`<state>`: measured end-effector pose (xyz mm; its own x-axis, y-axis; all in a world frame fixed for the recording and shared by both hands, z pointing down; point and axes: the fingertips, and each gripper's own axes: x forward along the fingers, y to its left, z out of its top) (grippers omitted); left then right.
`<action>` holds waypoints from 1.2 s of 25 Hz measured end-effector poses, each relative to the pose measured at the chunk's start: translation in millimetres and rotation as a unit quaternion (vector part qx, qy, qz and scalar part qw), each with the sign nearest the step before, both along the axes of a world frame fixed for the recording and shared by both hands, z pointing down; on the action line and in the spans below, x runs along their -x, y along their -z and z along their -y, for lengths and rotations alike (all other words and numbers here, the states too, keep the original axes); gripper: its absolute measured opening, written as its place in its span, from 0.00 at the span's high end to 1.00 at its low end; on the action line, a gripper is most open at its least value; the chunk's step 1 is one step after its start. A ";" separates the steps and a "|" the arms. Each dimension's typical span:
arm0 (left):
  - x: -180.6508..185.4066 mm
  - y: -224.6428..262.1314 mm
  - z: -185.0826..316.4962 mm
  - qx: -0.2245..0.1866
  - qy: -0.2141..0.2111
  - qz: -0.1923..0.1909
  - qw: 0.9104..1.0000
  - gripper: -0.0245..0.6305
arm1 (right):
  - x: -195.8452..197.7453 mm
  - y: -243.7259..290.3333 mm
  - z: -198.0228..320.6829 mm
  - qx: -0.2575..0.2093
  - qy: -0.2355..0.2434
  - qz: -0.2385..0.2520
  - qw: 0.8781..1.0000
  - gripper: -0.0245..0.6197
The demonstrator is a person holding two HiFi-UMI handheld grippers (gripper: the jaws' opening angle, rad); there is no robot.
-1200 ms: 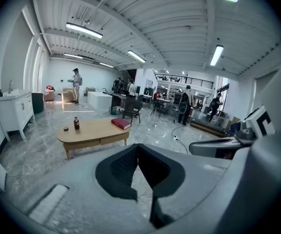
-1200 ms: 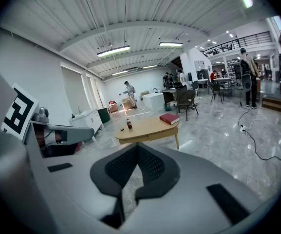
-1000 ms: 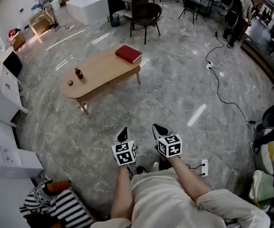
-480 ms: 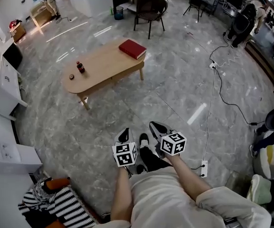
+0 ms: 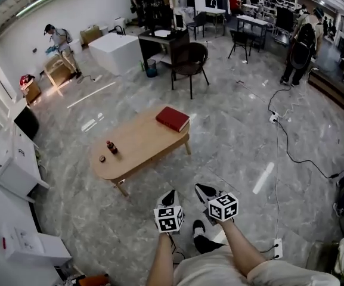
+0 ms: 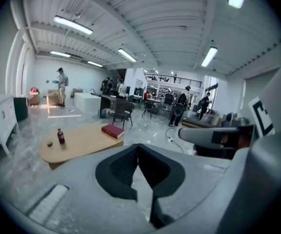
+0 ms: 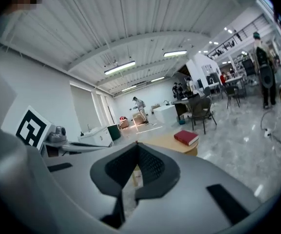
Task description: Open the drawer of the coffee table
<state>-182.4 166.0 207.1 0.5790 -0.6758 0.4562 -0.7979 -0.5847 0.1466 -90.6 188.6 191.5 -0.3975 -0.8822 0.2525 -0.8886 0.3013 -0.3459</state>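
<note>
Closest in, at the bottom of the head view: two bare forearms and a black shoe point(image 5: 200, 238) on a grey marble floor point(image 5: 130, 219). Just past them, left tongs point(image 5: 171, 193) and right tongs point(image 5: 199, 187), side by side and near each other, each backed by its marker cube. Both pairs pressed together at the tips, pinching nothing. Same reading in the two gripper views, with dark pads point(image 6: 121, 168) closed to a single line. Both aimed forward and slightly down over open floor.

Further out, well apart from both tongs and a little to their left: the coffee table point(image 5: 139, 140), oval, pale wood, on splayed legs, one long side turned toward the person. Bare floor between it and the tips. Drawer front not to be made out from here. On the tabletop: a small dark bottle point(image 5: 110, 147) upright near the left end, a small round cap-like object point(image 5: 102, 158) just beside it, and a red book point(image 5: 173, 119) lying flat at the right end. In the left gripper view, table up and left of the closed tips. In the right gripper view, straight behind them, book off to the right.

Out to the right, a white cable point(image 5: 277, 177) running across the floor to a power strip point(image 5: 277, 248). Beyond the table, a dark chair point(image 5: 189, 59), a white block point(image 5: 117, 52), desks, and several people standing at the hall's far end.
</note>
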 end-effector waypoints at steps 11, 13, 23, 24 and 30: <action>-39.8 89.3 122.7 -0.016 0.057 -0.065 0.996 0.95 | -53.2 47.1 135.4 0.025 -0.096 0.059 0.993 0.94; -37.5 87.6 117.6 -0.011 0.083 -0.091 0.992 0.95 | -49.9 40.9 133.8 0.019 -0.093 0.045 0.994 0.94; -68.0 68.3 157.3 -0.044 0.061 -0.005 0.997 0.95 | -81.3 36.2 168.3 0.011 -0.059 0.050 0.997 0.94; -70.7 67.7 162.3 -0.046 0.060 -0.001 0.997 0.95 | -85.0 33.2 171.9 0.011 -0.058 0.051 0.997 0.94; -74.0 76.6 189.2 -0.055 0.081 -0.010 0.995 0.95 | -106.9 21.4 198.1 0.017 -0.040 0.044 0.998 0.94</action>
<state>-108.4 -23.2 130.5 0.4657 -0.8068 0.3636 -0.8810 -0.4613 0.1049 16.3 -9.4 170.1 -0.3474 -0.9036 0.2507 -0.8750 0.2162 -0.4332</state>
